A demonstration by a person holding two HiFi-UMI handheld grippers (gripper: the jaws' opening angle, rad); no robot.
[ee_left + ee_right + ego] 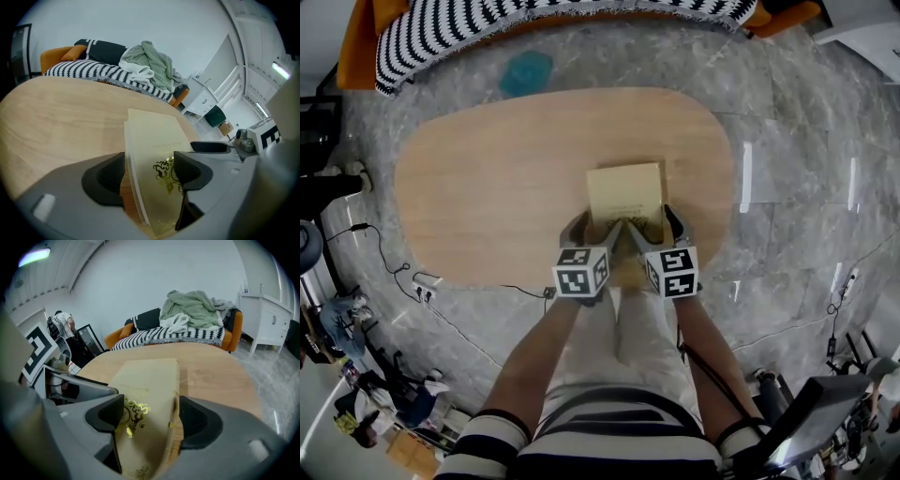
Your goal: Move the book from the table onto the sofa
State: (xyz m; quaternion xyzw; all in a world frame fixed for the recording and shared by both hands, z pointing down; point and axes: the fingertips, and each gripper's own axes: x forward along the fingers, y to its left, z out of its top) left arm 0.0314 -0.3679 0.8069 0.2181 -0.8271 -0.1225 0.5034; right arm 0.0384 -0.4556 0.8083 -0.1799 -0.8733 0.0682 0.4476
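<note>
The left gripper (150,173) hangs over the near left corner of the book (625,187), jaws spread wide and closed on nothing; its outer jaw stands over bare bench (487,187), its inner one over the cover, so the book's left page edge runs between them; neither pad looks pressed against it. The book itself lies flat on the bench, close to the near edge and right of the middle, gilt emblem towards the person. The right gripper (147,416) mirrors this at the near right corner, jaws equally wide and empty, the book's right edge between them.

To do the pick-up well, I would judge that both grippers should settle lower and level with each other before closing, so that each bites the same depth of cover and pages; close them together, not one after the other, or the book may skew or slide on the smooth wood. Lift flat; then carry it over to the striped sofa (441,28) beyond the bench, aiming clear of the heap of clothes (147,63).
</note>
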